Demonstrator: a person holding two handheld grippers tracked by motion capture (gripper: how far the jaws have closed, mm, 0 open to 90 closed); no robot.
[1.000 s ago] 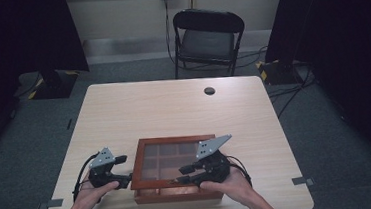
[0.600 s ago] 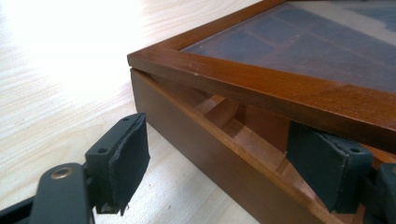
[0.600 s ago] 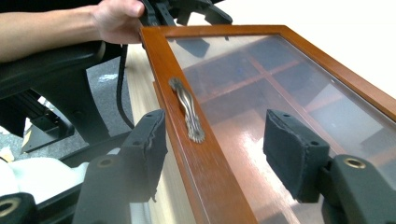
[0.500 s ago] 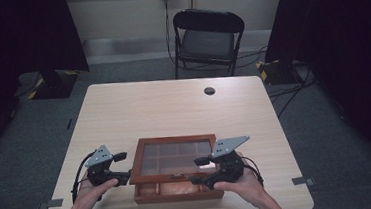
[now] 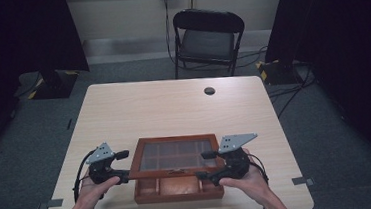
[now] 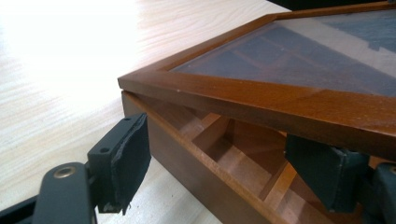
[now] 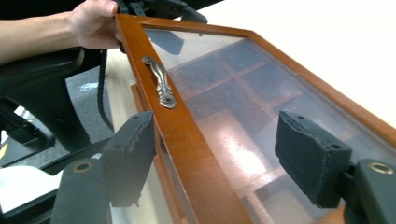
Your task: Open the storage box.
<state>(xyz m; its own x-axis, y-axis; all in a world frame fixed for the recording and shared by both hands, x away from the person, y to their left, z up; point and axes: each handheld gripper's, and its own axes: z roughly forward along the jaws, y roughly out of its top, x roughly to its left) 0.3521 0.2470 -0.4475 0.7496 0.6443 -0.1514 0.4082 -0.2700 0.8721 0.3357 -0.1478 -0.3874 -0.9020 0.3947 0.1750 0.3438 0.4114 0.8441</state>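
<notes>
A brown wooden box [image 5: 178, 191] with a glass-paned lid [image 5: 175, 154] sits at the table's near edge; the lid's front edge is raised. My left gripper [image 5: 126, 165] is at the box's left front corner. In the left gripper view it [image 6: 224, 168] is open, straddling the box wall [image 6: 205, 168], with one pad [image 6: 327, 170] under the lid frame. My right gripper [image 5: 202, 165] has just been opening. Its jaws [image 7: 219, 154] straddle the lid's front rail, near the metal handle [image 7: 161, 88], without pressing on it.
The light wooden table [image 5: 174, 110] stretches away behind the box, with a small black disc [image 5: 209, 90] near its far edge. A black folding chair [image 5: 208, 37] stands beyond it. The person's left hand [image 7: 93, 23] is at the lid's far corner.
The lid's front edge has come up from the box. The right gripper has shifted slightly right and its jaws have spread apart. The left gripper has stayed in place.
</notes>
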